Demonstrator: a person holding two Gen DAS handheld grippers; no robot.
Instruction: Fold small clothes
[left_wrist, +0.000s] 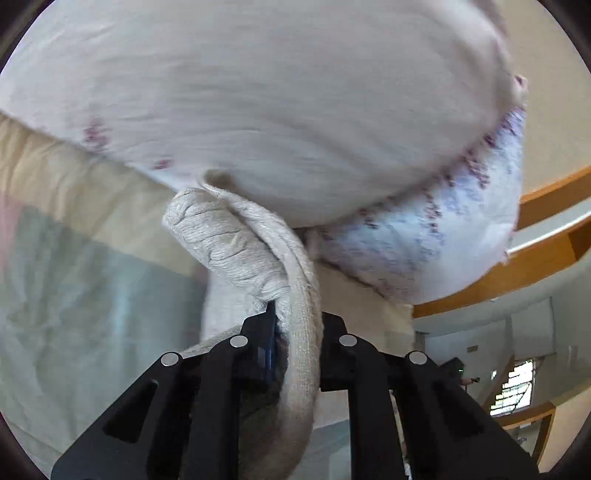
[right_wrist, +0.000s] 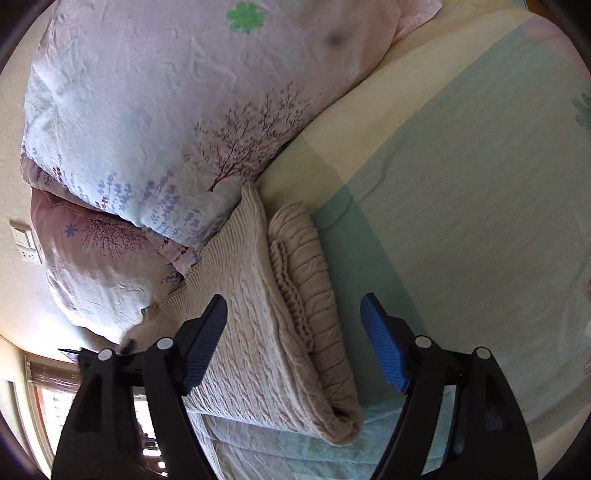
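Note:
A beige cable-knit sweater (right_wrist: 266, 302) lies folded on the bed, its ribbed sleeve (right_wrist: 306, 266) laid on top. My right gripper (right_wrist: 295, 332) is open, its blue pads (right_wrist: 384, 343) on either side of the sweater just above it, holding nothing. In the left wrist view my left gripper (left_wrist: 297, 332) is shut on an edge of the sweater (left_wrist: 299, 295), with the ribbed cuff (left_wrist: 229, 240) bunched just ahead of the fingers.
A floral pink and blue pillow (right_wrist: 166, 110) lies beside the sweater, and fills the top of the left wrist view (left_wrist: 258, 92). The bed sheet (right_wrist: 461, 203) is pale green and cream. A wooden headboard (left_wrist: 546, 236) and wall switch (right_wrist: 26, 240) stand nearby.

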